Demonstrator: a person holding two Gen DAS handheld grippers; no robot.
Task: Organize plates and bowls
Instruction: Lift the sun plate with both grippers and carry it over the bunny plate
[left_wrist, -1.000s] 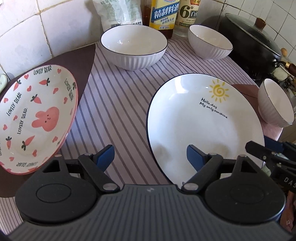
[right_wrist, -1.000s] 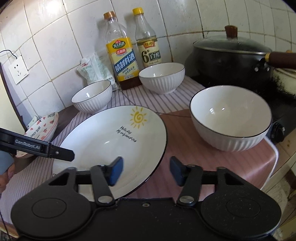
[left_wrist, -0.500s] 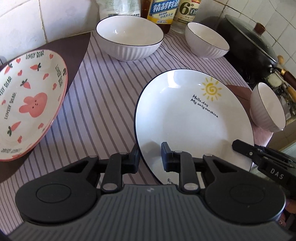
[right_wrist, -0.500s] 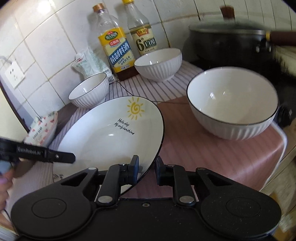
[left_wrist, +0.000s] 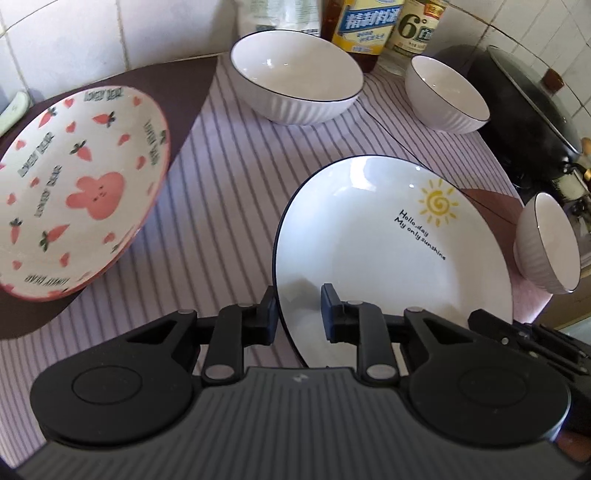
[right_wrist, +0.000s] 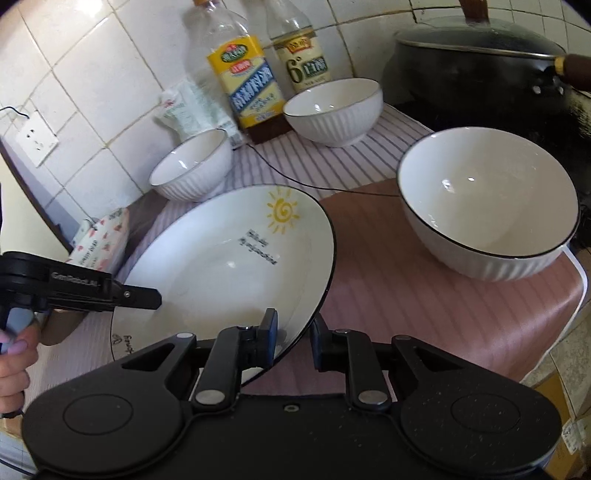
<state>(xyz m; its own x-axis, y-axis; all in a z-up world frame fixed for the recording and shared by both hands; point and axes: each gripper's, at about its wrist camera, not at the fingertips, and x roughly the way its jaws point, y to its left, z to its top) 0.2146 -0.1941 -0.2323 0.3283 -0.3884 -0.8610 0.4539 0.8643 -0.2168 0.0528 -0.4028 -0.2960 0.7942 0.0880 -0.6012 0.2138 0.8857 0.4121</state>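
Note:
A white sun plate (left_wrist: 388, 251) with a dark rim is held by both grippers and looks tilted and raised off the striped cloth. My left gripper (left_wrist: 297, 314) is shut on its near left rim. My right gripper (right_wrist: 293, 334) is shut on its right rim; the plate shows there too (right_wrist: 229, 266). A pink bunny plate (left_wrist: 77, 192) lies at the left, also in the right wrist view (right_wrist: 103, 236). Three white ribbed bowls stand around: far middle (left_wrist: 295, 74), far right (left_wrist: 445, 94), and near right (right_wrist: 484, 199).
Two sauce bottles (right_wrist: 243, 77) and a white packet (right_wrist: 188, 107) stand against the tiled wall. A black lidded pot (right_wrist: 480, 66) sits at the right on the stove. A thin black cable (right_wrist: 295, 177) crosses the striped cloth (left_wrist: 221, 177). The pink mat's edge (right_wrist: 569, 288) drops off at the right.
Both grippers closed from open onto the sun plate's rim, one on each side. The plate has since tilted and lifted a little, and the views shifted toward the bunny plate.

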